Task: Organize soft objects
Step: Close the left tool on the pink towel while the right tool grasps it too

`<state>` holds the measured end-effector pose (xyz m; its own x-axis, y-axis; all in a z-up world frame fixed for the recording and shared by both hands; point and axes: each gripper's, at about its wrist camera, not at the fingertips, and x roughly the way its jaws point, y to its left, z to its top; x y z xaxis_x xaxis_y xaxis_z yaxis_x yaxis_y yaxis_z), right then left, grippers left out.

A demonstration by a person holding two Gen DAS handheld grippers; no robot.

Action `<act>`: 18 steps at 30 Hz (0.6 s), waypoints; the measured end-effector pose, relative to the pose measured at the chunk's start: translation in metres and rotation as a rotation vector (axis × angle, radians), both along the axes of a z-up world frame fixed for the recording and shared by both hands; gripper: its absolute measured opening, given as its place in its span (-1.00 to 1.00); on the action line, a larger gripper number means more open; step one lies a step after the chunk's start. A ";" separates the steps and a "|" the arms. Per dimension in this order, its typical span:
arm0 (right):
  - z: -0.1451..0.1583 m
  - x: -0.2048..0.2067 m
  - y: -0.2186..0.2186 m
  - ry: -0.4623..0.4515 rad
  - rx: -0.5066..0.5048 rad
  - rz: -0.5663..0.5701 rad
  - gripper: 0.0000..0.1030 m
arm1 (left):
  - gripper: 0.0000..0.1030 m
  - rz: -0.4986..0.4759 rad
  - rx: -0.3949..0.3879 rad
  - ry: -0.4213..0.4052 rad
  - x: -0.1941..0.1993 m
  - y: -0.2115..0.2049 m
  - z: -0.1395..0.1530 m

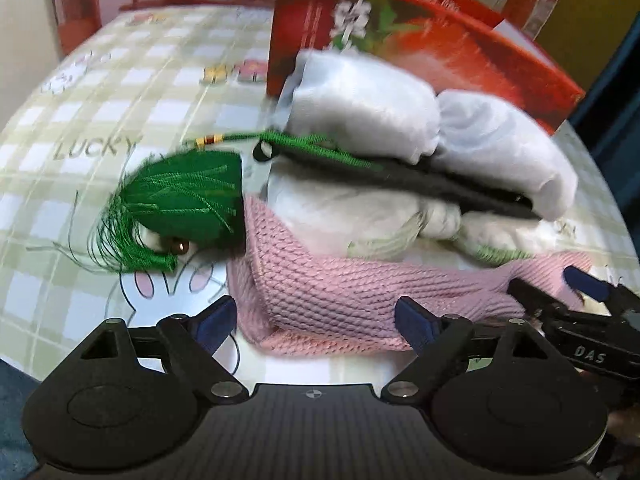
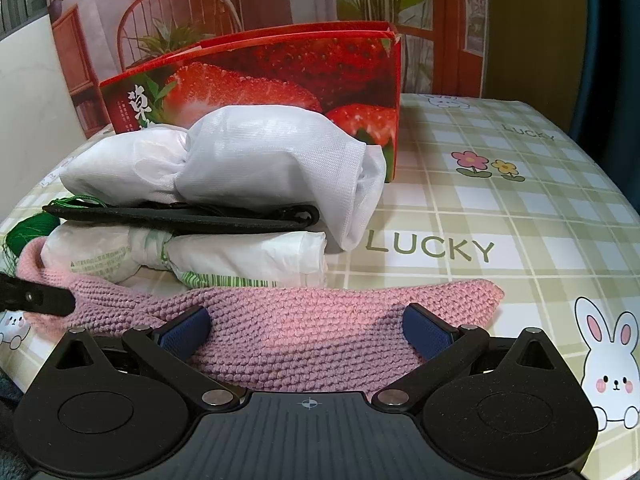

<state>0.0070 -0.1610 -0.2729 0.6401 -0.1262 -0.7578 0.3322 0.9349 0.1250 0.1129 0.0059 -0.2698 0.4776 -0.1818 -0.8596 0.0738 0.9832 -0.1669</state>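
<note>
A pink knitted scarf (image 1: 340, 292) lies along the table's near edge; it also shows in the right wrist view (image 2: 304, 328). Behind it is a pile: a white cloth bundle (image 2: 272, 152) on a flat black pouch (image 2: 180, 216), on a white plastic bag (image 2: 224, 256). A green tassel (image 1: 180, 208) lies at the pile's left end. My left gripper (image 1: 316, 326) is open, its fingers on either side of the scarf's left end. My right gripper (image 2: 308, 328) is open over the scarf's right part; it also shows in the left wrist view (image 1: 552, 288).
A red strawberry-printed box (image 2: 280, 72) stands open behind the pile. The table wears a green checked cloth (image 2: 500, 216) with rabbits and the word LUCKY. A printed backdrop stands at the far edge.
</note>
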 end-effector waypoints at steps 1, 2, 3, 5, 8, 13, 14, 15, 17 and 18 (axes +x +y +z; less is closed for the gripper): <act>0.000 0.000 0.000 0.000 -0.001 0.000 0.99 | 0.75 -0.005 0.015 -0.004 0.001 -0.002 0.000; 0.000 0.000 0.000 -0.001 -0.002 0.001 0.99 | 0.78 -0.010 0.023 -0.008 0.002 -0.003 -0.001; 0.000 -0.001 0.000 -0.003 -0.002 0.001 0.99 | 0.82 -0.013 0.031 -0.011 0.003 -0.004 -0.002; 0.000 -0.001 0.000 -0.004 -0.002 0.002 0.99 | 0.90 -0.019 0.050 -0.016 0.005 -0.006 -0.004; -0.001 -0.001 0.001 -0.004 -0.005 0.004 0.99 | 1.00 -0.012 0.071 -0.014 0.009 -0.009 -0.007; 0.000 -0.001 0.001 -0.004 -0.005 0.003 0.99 | 1.00 -0.009 0.079 -0.013 0.009 -0.010 -0.008; 0.000 -0.001 0.001 -0.003 -0.003 0.003 0.99 | 1.00 -0.008 0.080 -0.012 0.009 -0.012 -0.009; 0.000 -0.001 0.001 -0.002 -0.002 0.003 0.99 | 1.00 -0.012 0.085 -0.010 0.009 -0.012 -0.009; 0.002 -0.001 -0.002 0.000 0.017 0.000 0.99 | 1.00 -0.011 0.088 -0.008 0.010 -0.013 -0.009; 0.003 -0.001 -0.004 -0.001 0.032 -0.004 0.99 | 1.00 -0.011 0.088 -0.009 0.010 -0.013 -0.010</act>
